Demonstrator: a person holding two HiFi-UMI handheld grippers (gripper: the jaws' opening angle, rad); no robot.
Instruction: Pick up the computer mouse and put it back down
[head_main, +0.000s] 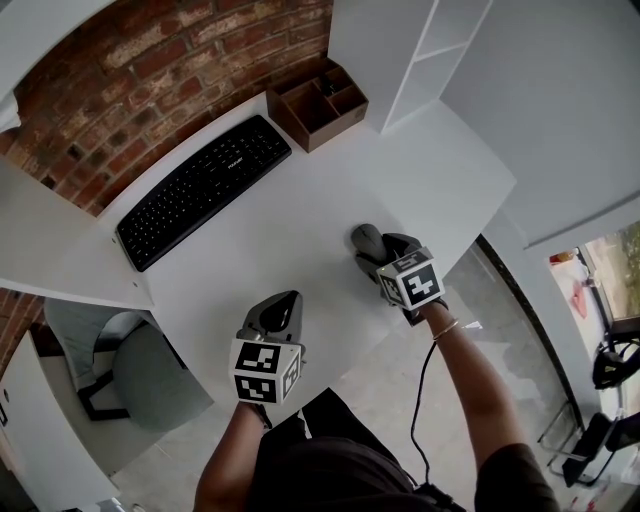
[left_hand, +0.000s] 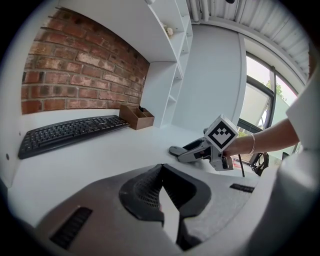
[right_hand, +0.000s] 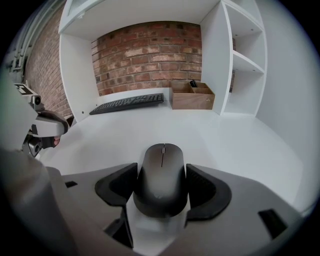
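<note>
— Starting at the left, what do we have?

— Our left gripper (head_main: 282, 305) sits at the near edge of the white desk (head_main: 300, 215), jaws pressed together on nothing. It is well apart from the computer mouse (head_main: 366, 239), which lies off to its right.

— And the right one?

— Our right gripper (right_hand: 161, 170) has the mouse straight ahead between its jaws, both pads against its sides. The mouse's long axis runs along the jaws, nose toward the brick wall. We judge it is on the desk or barely off it, so the lift is straight up.

— The count?

— We count two grippers, one mouse, one black keyboard (head_main: 205, 190) and one wooden desk organiser (head_main: 318, 103).
</note>
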